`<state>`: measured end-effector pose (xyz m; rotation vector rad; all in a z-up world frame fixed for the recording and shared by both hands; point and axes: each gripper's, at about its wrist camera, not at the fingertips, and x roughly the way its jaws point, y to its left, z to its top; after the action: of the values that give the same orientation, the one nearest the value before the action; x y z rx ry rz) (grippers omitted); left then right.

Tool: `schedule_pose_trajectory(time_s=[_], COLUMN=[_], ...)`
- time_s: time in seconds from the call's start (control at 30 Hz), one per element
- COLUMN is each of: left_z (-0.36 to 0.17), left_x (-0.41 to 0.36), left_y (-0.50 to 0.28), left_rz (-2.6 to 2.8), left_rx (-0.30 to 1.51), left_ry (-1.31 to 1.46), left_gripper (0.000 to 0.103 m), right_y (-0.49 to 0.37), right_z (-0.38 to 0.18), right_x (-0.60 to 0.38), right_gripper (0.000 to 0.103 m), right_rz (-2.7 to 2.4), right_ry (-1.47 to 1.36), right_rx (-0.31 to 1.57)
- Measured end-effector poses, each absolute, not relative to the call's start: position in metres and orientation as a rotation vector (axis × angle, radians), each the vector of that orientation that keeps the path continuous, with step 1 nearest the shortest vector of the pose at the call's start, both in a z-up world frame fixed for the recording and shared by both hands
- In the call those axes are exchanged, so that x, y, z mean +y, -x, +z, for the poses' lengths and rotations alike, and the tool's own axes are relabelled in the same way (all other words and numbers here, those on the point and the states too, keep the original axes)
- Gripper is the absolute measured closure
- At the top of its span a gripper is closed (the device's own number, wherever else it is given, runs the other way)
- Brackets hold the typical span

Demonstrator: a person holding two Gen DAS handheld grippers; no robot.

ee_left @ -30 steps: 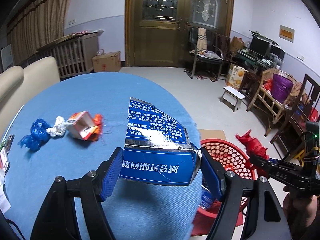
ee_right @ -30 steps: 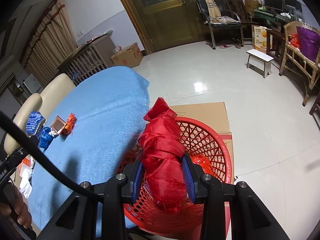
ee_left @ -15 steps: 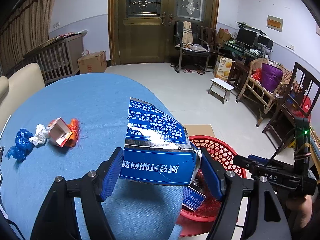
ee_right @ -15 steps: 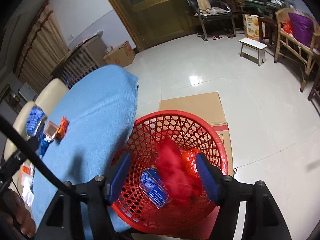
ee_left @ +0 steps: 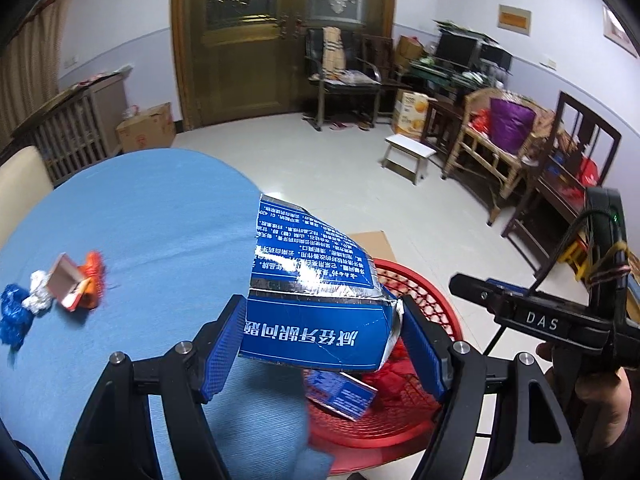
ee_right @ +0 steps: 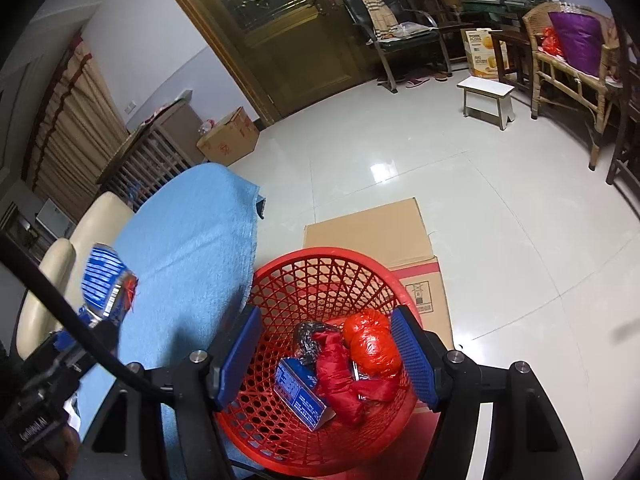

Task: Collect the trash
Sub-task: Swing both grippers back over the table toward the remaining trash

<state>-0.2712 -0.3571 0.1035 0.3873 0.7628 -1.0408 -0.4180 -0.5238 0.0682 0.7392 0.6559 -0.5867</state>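
Note:
My left gripper [ee_left: 322, 342] is shut on a flattened blue carton [ee_left: 316, 280] with white print and a foil lining, held above the table's edge beside the red mesh basket [ee_left: 420, 296]. It also shows in the right wrist view [ee_right: 104, 280]. My right gripper [ee_right: 324, 350] is open and empty above the basket [ee_right: 320, 272]. In the basket lie a red cloth bundle [ee_right: 340, 368], an orange bag [ee_right: 370, 346] and a small blue box [ee_right: 302, 394].
On the blue tablecloth [ee_left: 140, 220] at left lie a small pink box with orange scrap [ee_left: 74, 282], a white wad [ee_left: 38, 292] and a blue wad [ee_left: 12, 316]. Flat cardboard [ee_right: 372, 232] lies under the basket. Chairs and a stool [ee_right: 486, 98] stand beyond.
My right gripper opened and the red cloth bundle dropped into the basket. My left gripper carried the blue carton right, toward the basket.

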Motion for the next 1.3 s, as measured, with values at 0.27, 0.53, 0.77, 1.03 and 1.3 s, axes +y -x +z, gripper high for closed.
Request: schedule_pose_trajectory(time_s=[0.27,0.53,0.77,1.03,1.3], left_z=[0.083,0.097,0.106,0.083,0.066], left_x=[-0.387,-0.355,-0.303,-0.215,-0.137], left_y=[0.266,0.248,0.225,0.189,0.161], left_rz=[-1.029,-1.023,-0.943,-0.734,-0.569], left_rx=[0.868,0.885,0.865,0.911,0.933], left_ry=[-0.464,-0.349,-0.256,-0.167,-0.083], left_gripper=[0.023,0.022,0.022,0.022,0.022], right_y=[0.434,0.43,0.412,0.361,0.292], right_z=[0.081,0.083,0.093,0.096,0.098], right_x=[-0.531,-0.525,-0.506,-0.468,-0.411], right_gripper=[0.032,0.032,0.032,0.032,0.032], right_rz=[-0.614,-0.605,-0.56,-0.44,-0.272], right_ry=[-0.742,-0.734,-0.688,-0.615,-0.503], right_rx=[0.61,0.62,0.629,0.696,0.782])
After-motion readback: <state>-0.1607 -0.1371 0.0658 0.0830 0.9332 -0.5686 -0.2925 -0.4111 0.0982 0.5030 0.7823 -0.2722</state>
